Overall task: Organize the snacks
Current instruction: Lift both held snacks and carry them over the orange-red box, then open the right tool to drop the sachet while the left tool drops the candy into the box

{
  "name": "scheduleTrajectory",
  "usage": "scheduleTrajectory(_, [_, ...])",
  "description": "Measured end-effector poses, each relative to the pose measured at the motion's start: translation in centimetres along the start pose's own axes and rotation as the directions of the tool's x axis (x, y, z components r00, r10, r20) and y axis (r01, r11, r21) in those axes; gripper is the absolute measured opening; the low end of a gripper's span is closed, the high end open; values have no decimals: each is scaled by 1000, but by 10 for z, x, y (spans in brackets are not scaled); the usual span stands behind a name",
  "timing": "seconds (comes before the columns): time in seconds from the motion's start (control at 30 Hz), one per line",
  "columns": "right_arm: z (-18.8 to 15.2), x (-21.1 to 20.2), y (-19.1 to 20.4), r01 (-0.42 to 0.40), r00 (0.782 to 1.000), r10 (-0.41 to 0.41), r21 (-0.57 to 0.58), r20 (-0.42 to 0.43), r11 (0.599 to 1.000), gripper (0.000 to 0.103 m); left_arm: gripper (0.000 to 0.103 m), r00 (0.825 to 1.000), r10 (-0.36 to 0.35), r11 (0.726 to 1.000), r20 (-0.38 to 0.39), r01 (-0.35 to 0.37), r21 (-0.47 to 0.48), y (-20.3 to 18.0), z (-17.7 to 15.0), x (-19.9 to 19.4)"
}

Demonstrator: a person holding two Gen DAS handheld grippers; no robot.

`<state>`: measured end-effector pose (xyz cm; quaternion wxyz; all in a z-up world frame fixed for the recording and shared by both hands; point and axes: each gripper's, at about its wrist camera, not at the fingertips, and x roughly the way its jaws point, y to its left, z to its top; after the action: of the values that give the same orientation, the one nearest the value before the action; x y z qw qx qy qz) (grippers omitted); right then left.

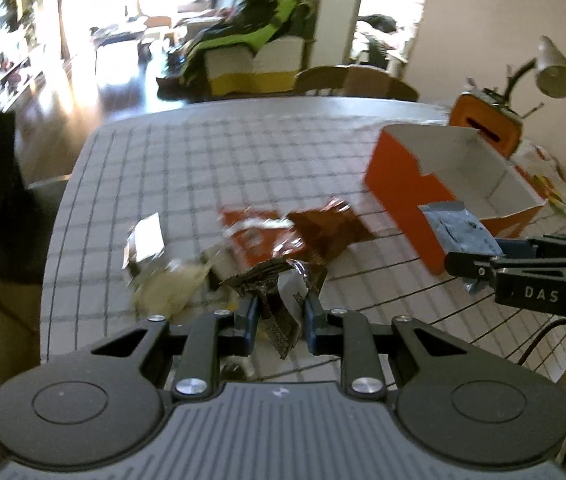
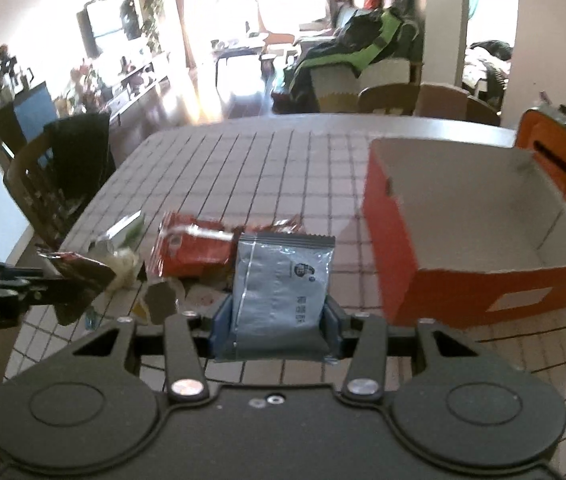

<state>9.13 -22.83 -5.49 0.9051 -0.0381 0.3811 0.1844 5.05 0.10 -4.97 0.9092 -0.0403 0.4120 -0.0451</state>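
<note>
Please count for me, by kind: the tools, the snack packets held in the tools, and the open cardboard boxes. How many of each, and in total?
Tools: 2, the left tool and the right tool
Held packets: 2, the dark crinkled foil packet and the pale blue foil packet
Open orange cardboard box: 1
Total: 5
The loose packets are too blurred to count.

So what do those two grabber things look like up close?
Both match: the left gripper and right gripper have black bodies with round caps, silver screws, black link bars and blue finger pads. Seen side-on, the right one shows white letters "DAS" and a thin black cable beneath.
</note>
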Motion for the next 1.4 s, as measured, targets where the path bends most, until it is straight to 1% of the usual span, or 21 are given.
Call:
scheduleTrajectory(0.23, [22,-22,-40,41,998,-42,31,48,999,46,22,998,-55,995,21,53,79,-45,35,7])
scheduleTrajectory(0.4, [37,-24,-76,72,995,-74,36,70,997,46,22,996,-85,989,27,81,126,-89,65,25])
scheduleTrajectory(0.5, [46,-19,-104,97,992,-99,37,73,995,46,23,995,-89,984,36,83,156,-117,83,39])
scheduleTrajectory(0.63, [54,-7,-139,119,991,-121,52,54,992,46,23,996,-89,982,16,85,168,-150,103,67])
scheduleTrajectory(0.73, [55,2,-163,134,990,-136,55,39,989,46,23,997,-74,980,0,73,186,-173,114,89])
scheduleTrajectory(0.87, [61,18,-194,141,990,-141,49,6,989,46,23,997,-62,978,-35,68,196,-196,128,117])
scheduleTrajectory(1.03, [64,33,-214,143,989,-142,36,-29,989,46,23,997,-43,970,-66,57,235,-225,137,147])
scheduleTrajectory(1.17, [63,48,-219,148,987,-148,-3,-54,989,46,23,993,-29,967,-111,56,248,-242,141,171])
scheduleTrajectory(1.4, [59,76,-224,122,985,-125,-37,-122,992,46,23,985,17,966,-172,28,258,-249,140,205])
